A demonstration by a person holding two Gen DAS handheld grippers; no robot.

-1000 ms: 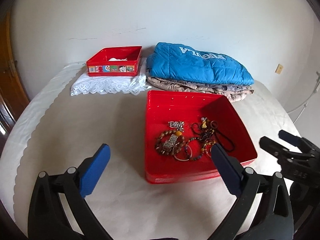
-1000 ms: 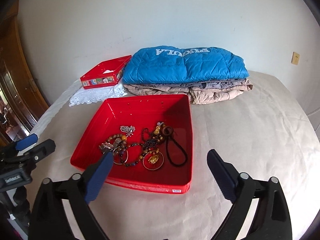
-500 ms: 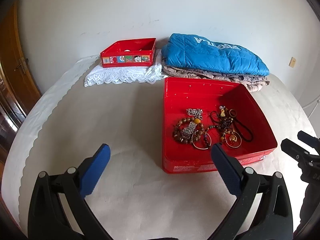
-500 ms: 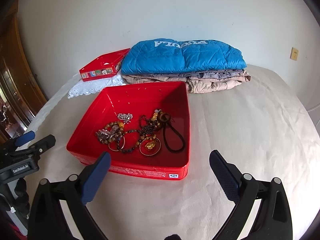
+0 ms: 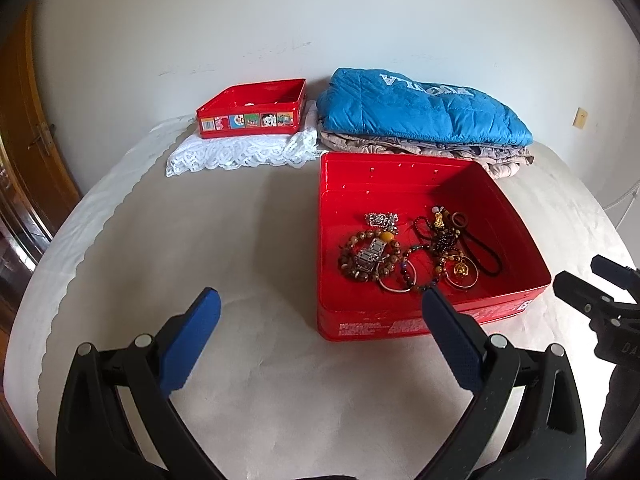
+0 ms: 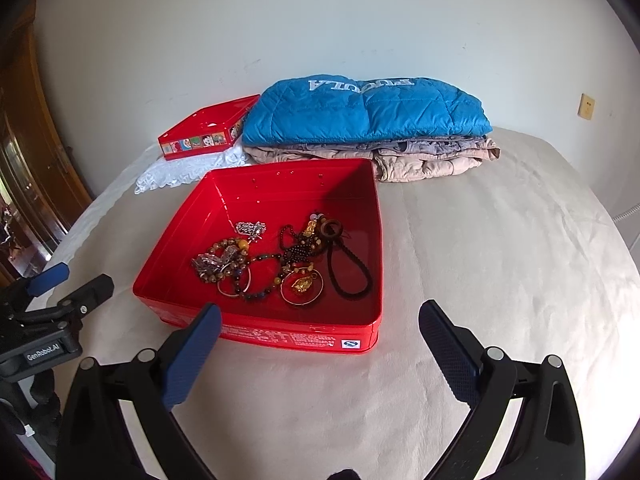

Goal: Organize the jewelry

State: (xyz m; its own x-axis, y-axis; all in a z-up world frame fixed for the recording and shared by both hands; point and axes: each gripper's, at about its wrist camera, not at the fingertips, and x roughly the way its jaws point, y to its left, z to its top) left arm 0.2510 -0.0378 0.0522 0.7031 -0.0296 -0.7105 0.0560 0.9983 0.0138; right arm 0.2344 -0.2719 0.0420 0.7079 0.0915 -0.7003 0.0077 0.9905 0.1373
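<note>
Left gripper [image 5: 320, 306]: jaws wide apart, nothing between them, hovering over the beige bedspread [image 5: 240, 240] just short of the red tin tray [image 5: 400, 326]. Its right blue pad overlaps the tray's near wall in the left wrist view; contact can't be confirmed.

Right gripper [image 6: 320, 316]: jaws also spread wide and empty, hovering in front of the same tray [image 6: 280, 334]. Its left pad sits over the tray's near wall in its own view, the right pad over bare bedspread [image 6: 480, 240].

Each gripper shows in the other's camera: right one at the right edge [image 5: 600, 292], left one at the left edge [image 6: 64, 292]. Both flank the tray.

Jewelry sits tangled on the tray floor:
- silver chain [image 5: 382, 220] toward the back
- brown bead bracelet [image 5: 370, 258] with a metal watch band [image 5: 368, 258] lying across it
- thin bangle [image 5: 398, 280] near the front
- gold pendant inside a ring [image 5: 462, 270]
- dark bead strand [image 5: 444, 236]
- black cord loop [image 5: 486, 254] on the right side

The same pile reads clearly in the right wrist view: pendant [image 6: 302, 284], cord loop [image 6: 348, 268].

Behind the tray: a smaller red tin with cartoon stickers [image 5: 256, 110] on a white lace cloth [image 5: 240, 156], beside a folded blue puffer jacket [image 5: 420, 112] stacked on beige folded clothes [image 5: 460, 152]. White wall [image 5: 320, 20] behind, wooden door [image 5: 24, 120] at left.
</note>
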